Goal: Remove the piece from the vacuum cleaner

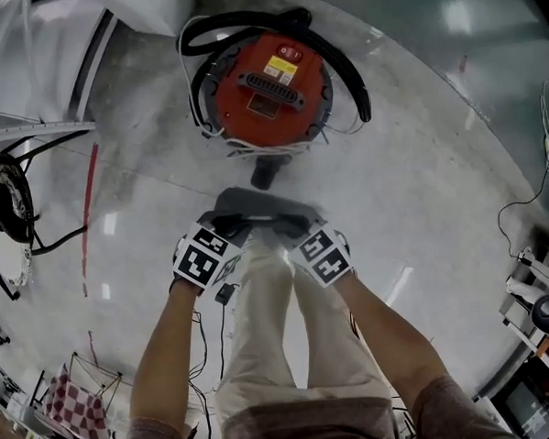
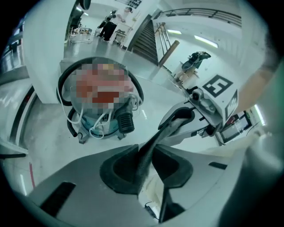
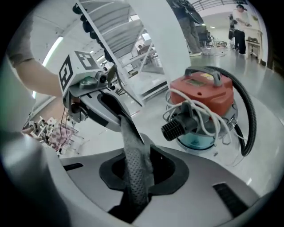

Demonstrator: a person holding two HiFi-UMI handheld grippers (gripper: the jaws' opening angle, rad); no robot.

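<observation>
The red vacuum cleaner (image 1: 267,81) stands on the grey floor ahead of me, its ribbed black port (image 1: 265,173) turned toward the grippers. A grey mesh strip (image 3: 128,137) runs taut between the two grippers. My left gripper (image 2: 144,166) is shut on one end of the strip (image 2: 153,142). The other end is pinched in my right gripper (image 3: 133,175), which is also shut. In the head view both grippers meet close together just below the port, left (image 1: 236,221) and right (image 1: 291,220). The strip is clear of the vacuum (image 3: 202,93).
A black hose (image 1: 340,64) and white cord loop around the vacuum. Frames and cables stand at the left (image 1: 7,200), a red checkered cloth (image 1: 78,403) at lower left, equipment (image 1: 537,319) at the right. People (image 3: 239,17) stand far off.
</observation>
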